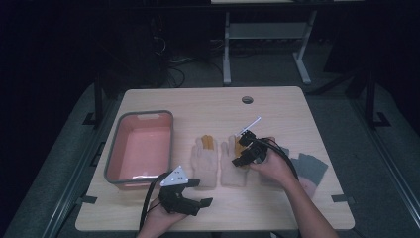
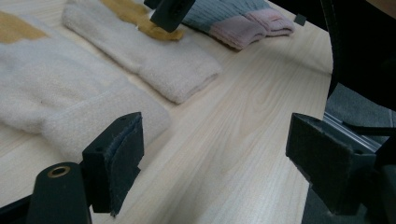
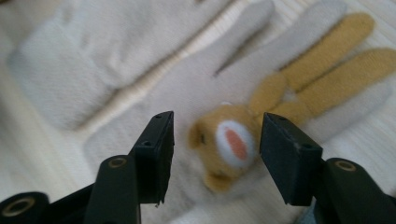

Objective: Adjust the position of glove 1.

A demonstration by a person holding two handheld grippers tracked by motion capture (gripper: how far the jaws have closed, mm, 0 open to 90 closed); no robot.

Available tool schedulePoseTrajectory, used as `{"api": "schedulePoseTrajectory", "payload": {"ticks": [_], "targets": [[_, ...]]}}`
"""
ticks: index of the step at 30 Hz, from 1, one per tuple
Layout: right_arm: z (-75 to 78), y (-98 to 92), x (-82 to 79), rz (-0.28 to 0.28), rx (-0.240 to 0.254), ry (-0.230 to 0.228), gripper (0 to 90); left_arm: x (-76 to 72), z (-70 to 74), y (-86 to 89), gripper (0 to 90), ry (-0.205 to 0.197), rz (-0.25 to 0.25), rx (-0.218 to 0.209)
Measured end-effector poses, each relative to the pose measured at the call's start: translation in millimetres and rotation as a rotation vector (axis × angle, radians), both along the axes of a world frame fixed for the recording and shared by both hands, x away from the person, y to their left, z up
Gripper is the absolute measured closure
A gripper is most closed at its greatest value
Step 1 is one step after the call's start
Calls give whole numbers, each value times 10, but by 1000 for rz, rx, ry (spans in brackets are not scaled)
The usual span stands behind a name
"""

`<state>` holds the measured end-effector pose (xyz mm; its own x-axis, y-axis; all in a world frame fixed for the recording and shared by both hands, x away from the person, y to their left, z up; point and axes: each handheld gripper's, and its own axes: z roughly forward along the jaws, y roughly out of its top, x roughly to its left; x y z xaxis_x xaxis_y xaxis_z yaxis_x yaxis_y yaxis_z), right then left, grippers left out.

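The left hand-held gripper [image 1: 197, 192] rests low at the near edge of the surface [image 1: 277, 106], just in front of the left glove [image 1: 205, 159]. Its jaws stand wide apart with nothing between them; in the left gripper view they frame bare wood, with the cuff of the left glove [image 2: 70, 119] just beyond the left-hand pad. Judged from this pose, it is parked clear of the work so that the other hand has room.

The right glove [image 1: 234, 163], cream with tan fingers, lies flat just to the right of the left glove, cuff toward the person. Both gloves lie palm-flat and parallel, which leaves their upper faces open to a grip from above.

The right hand-held gripper [image 1: 244, 151] hangs over the right glove, pointed down at it. In the right gripper view its jaws [image 3: 215, 156] are part-way apart and straddle a small tan animal face [image 3: 229, 147] sewn on the right glove [image 3: 187, 93]; the pads do not yet press on the fabric. That raised patch probably serves as the pick point, since it gives more to pinch than flat knit.

Right of the right glove lie grey socks [image 1: 309, 166], partly under the person's forearm. Left of the left glove stands a pink bin [image 1: 140, 148], empty and close by, likely the drop-off.
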<state>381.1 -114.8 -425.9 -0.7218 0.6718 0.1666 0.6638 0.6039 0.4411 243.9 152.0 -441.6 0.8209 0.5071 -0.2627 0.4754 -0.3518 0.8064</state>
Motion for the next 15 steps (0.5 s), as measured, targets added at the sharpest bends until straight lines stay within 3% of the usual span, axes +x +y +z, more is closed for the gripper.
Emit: {"api": "schedulePoseTrajectory", "payload": {"ticks": [6,15], "targets": [[-83,72,3,-4,-70,-14,537,-2,5,8,191,-4,3,-2],[-93,109,-20,-2,-101,-41,615,-8,17,17,192,-9,7,-4]]}}
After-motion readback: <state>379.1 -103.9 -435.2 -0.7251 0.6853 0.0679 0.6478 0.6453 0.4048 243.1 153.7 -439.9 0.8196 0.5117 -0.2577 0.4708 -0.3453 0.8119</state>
